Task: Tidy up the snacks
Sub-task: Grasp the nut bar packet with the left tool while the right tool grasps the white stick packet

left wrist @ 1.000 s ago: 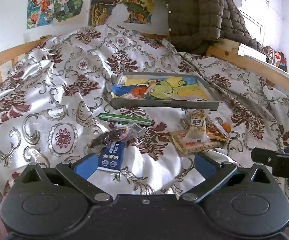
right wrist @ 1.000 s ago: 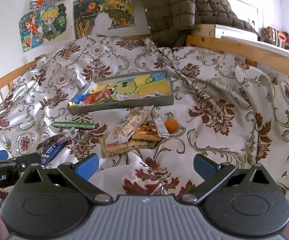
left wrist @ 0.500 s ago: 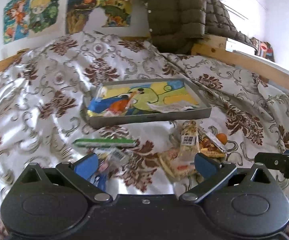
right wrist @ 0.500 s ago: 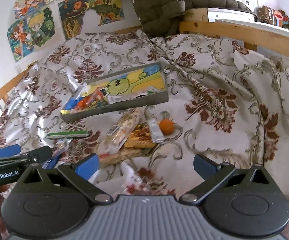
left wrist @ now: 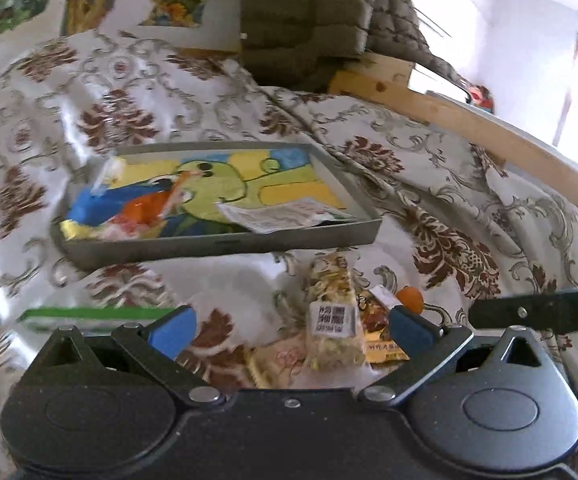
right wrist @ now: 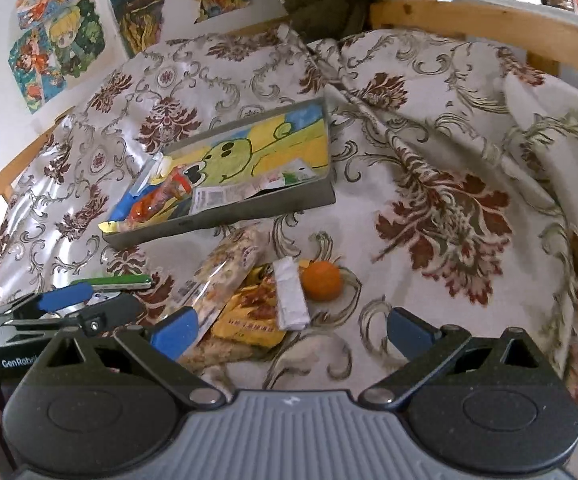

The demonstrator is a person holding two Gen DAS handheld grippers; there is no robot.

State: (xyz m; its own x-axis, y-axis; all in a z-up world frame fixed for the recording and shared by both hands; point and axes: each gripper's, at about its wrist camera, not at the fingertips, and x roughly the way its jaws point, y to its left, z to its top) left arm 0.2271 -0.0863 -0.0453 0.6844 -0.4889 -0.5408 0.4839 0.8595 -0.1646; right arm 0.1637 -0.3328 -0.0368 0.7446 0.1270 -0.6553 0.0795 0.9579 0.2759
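Note:
A grey tray (left wrist: 217,246) (right wrist: 249,210) with a cartoon picture inside lies on the patterned bedspread and holds a few snack packets. In front of it is a heap of loose snacks: a clear pack of nutty bars (left wrist: 331,316) (right wrist: 229,272), a yellow-orange packet (left wrist: 381,338) (right wrist: 255,316), a silver wrapper (right wrist: 291,298) and a small orange fruit (left wrist: 409,300) (right wrist: 321,280). A green stick pack (left wrist: 97,314) (right wrist: 117,282) lies to the left. My left gripper (left wrist: 293,326) stands open just above the heap. My right gripper (right wrist: 289,330) is open too, low over the yellow packet.
The bedspread (right wrist: 449,168) is wrinkled and shiny, with folds on the right. A wooden bed rail (left wrist: 469,128) runs along the far right, a dark quilted jacket (left wrist: 309,20) hangs behind, and posters (right wrist: 61,40) cover the wall.
Both grippers have moved forward and to the right, closer to the snack heap. The dark blue packet at the left has dropped out of the left wrist view. Both remain open.

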